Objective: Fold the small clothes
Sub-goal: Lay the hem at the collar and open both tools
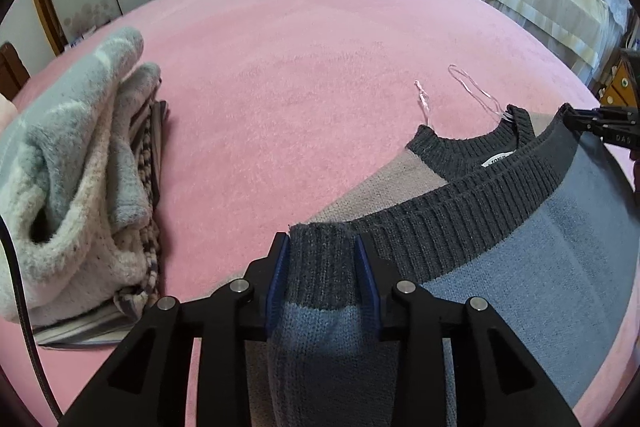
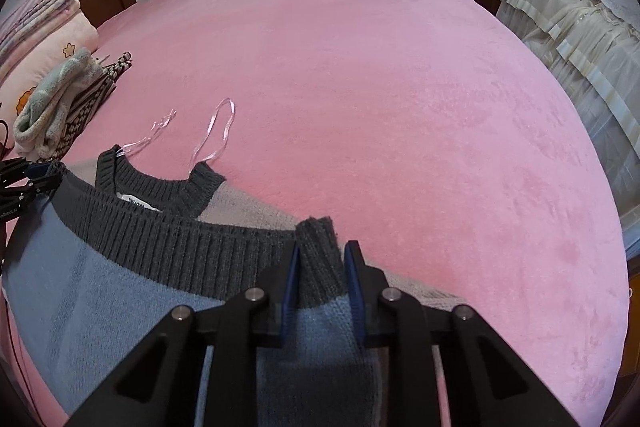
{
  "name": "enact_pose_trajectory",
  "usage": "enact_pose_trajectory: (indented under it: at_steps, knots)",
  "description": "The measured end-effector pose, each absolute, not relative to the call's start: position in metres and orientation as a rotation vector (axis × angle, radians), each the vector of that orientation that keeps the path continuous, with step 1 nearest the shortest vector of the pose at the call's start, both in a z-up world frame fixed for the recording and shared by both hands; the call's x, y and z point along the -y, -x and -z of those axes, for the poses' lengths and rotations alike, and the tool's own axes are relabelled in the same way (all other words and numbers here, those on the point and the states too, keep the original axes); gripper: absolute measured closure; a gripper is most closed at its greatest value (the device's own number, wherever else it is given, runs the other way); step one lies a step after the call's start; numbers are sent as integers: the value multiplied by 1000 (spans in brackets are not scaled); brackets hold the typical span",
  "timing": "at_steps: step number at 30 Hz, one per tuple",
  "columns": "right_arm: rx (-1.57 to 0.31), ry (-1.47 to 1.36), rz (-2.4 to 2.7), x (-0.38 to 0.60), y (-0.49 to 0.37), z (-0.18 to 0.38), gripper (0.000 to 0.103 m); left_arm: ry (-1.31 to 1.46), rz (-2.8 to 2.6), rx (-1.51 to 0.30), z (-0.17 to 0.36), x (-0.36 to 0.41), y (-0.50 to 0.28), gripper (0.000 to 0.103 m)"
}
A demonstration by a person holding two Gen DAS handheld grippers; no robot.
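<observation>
Sweater [image 1: 540, 227] hem — pinched tight in each hand-held gripper [image 1: 322, 251] [image 2: 322, 259].

We saw soft, even daylight on the pink bed [image 2: 400, 107], with only faint shadows. Both views bent strongly toward dark circular edges; near fabric looked slightly soft, without glare.

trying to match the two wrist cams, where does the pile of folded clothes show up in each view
Left wrist view: the pile of folded clothes fills the left edge, close by on the pink bedspread.
Right wrist view: the same pile is small, at the far left edge, beyond the left gripper.
Shared landmark: the sweater, its dark collar with clear hanger loops.
</observation>
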State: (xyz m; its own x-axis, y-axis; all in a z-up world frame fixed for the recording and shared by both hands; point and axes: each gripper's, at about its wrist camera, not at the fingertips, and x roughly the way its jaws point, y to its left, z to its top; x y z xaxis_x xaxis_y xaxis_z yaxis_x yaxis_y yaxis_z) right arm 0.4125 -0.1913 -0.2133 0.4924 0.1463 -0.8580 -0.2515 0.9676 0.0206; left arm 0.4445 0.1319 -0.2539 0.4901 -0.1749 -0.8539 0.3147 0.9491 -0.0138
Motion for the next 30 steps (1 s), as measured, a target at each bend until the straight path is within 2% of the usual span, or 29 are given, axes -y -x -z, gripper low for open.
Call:
enact_pose_trajectory:
  at_steps: [3,4,5,6,8,10,17,30]
  knots:
    - [-1040,106,-234,192,-415,216,80,-139,299,-1029,255,-133,-447,73]
    - [-1041,106,-233,192,-416,216,80,-138,295,-1031,256,-133,-447,82]
    - [-1044,108,-233,191,-416,217,80,-141,293,-1036,256,-131,-447,86]
    - [-1043,112,-230,190,-416,218,80,-155,278,-1039,257,-128,-447,89]
    - [-1036,129,-221,188,-414,217,87,-203,226,-1026,256,-118,-443,93]
    - [-1017,145,-204,186,-409,213,92,-243,161,-999,251,-109,-439,94]
    - [-909,14,-155,201,-401,178,93,-181,15,-948,231,-109,-445,95]
    - [-1033,-48,-70,209,-431,235,93,-125,-97,-1002,279,-116,-472,95]
